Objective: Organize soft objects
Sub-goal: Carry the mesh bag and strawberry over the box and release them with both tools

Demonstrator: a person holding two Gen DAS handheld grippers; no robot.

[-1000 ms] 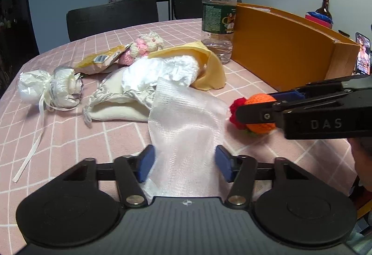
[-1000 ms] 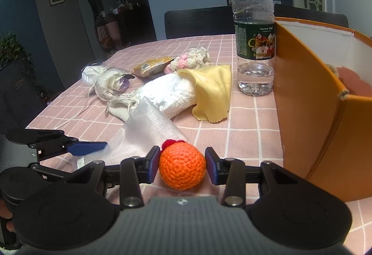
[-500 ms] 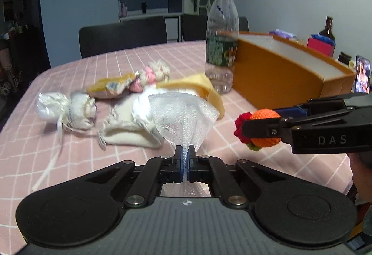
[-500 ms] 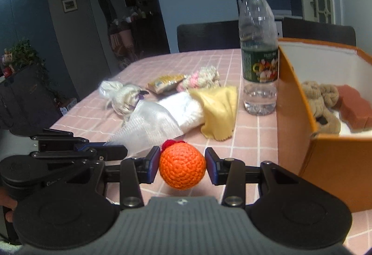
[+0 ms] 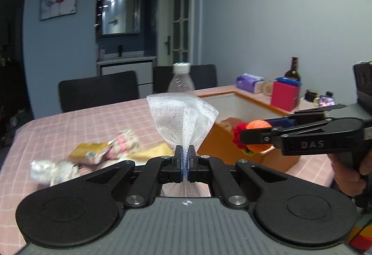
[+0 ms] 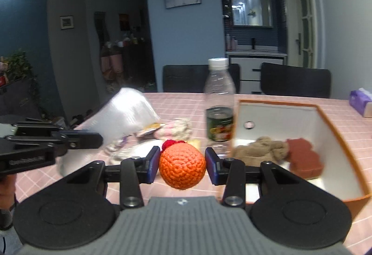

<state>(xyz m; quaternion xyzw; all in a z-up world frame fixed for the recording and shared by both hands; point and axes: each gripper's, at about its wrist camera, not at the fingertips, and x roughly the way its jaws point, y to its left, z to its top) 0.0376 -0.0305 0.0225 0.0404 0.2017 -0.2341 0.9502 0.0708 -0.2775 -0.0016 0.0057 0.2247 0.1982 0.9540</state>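
1. Left wrist view, writing: the side of the right gripper [image 5: 257, 136] reads "DAS" in pale letters. The label on the water bottle [image 5: 181, 83] is hidden behind the mesh here.
2. Left wrist view, things: a white mesh pouch [image 5: 182, 119] fans upward, sheer and finely netted, its gathered lower part running down between the pads. It hangs in the air above the pink checked desk [image 5: 76, 125]. Further soft pieces lie blurred on the desk at left: a yellow packet [image 5: 89, 152], a pink and cream crochet piece [image 5: 125, 142], and a white satin bundle [image 5: 50, 168].
3. Left wrist view, grip: the left gripper [image 5: 185, 163] is clenched tight on the mesh pouch, pads pressed together with only netting between them. The right gripper comes in from the right, carried by a hand [image 5: 351, 173], and clasps an orange crochet ball [image 5: 258, 126] with a red tuft, in front of the orange box [image 5: 232, 145].
4. Right wrist view, writing: "Generobotics" or similar shows faintly on the left gripper's [image 6: 93, 138] side; too blurred to be sure. The bottle's [image 6: 219, 106] green label has print I cannot read.
5. Right wrist view, things: the ball [image 6: 182, 165] is round, tightly stitched, and held clear of the desk [image 6: 279, 98], just left of the box [image 6: 334, 129], whose white inside holds a tan knitted piece [image 6: 260, 150] and a reddish-brown block [image 6: 304, 157].
6. Right wrist view, grip: the right gripper [image 6: 182, 165] stands partly open, both blue pads pressing the ball's sides.
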